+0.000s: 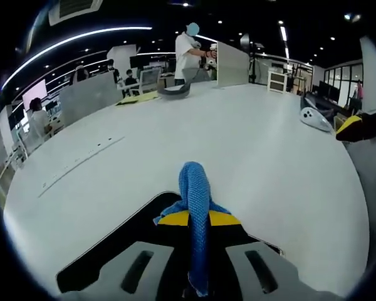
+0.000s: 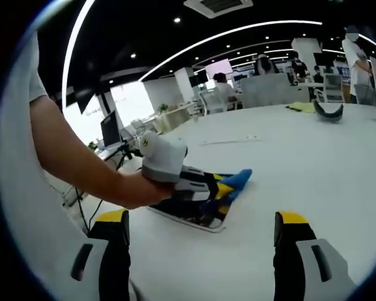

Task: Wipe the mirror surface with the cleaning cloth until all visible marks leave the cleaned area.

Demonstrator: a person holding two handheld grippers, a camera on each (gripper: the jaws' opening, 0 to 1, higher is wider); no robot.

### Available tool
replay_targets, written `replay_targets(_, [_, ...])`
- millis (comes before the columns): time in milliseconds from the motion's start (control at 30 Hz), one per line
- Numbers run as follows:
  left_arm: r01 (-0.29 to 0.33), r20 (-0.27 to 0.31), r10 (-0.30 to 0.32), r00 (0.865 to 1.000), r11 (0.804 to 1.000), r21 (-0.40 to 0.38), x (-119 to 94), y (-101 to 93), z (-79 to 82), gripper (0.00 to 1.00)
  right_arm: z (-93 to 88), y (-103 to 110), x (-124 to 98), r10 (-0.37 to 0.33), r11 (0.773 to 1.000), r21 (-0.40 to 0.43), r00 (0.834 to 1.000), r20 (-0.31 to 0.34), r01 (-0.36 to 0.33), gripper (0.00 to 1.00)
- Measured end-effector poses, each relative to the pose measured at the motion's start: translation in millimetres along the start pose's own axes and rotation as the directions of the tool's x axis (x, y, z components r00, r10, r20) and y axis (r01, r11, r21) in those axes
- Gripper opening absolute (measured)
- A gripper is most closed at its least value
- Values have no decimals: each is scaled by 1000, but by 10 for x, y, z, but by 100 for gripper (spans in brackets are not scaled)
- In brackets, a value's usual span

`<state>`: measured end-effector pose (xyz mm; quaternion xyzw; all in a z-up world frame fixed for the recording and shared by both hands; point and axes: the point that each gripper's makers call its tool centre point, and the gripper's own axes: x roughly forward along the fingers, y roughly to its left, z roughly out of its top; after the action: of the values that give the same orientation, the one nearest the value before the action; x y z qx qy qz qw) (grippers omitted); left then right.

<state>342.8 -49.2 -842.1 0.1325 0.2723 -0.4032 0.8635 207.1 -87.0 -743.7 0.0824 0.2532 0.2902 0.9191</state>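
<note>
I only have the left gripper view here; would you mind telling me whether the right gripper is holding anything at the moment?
Observer: No, the right gripper is open and empty, hovering above the white table.
Operator: Thank you. How does my left gripper look from that side?
Observer: A person's hand grips the left gripper, and the blue cloth sticks out past its tips.
Operator: And where does the mirror sit relative to it?
Observer: The mirror lies flat on the table directly beneath the left gripper, with the cloth over its far end.
</note>
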Motion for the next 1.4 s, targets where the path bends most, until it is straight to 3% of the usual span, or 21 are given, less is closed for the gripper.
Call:
replay_targets(400, [24,7,-25,1000,998,60,27,-89,19,6,12,-31,-17,-8,1000,-4,1000,-10,8,95])
replay_targets(733, [29,38,-29,999,999,20,17,-71,11,6,-4,-23,-28,-10,1000,-10,1000,-21,10,95])
replay_targets(1400, [47,45,-48,998,998,36,-74,-51,-48,6,26,69,-52,-11,999,-37,999,-34,10,95])
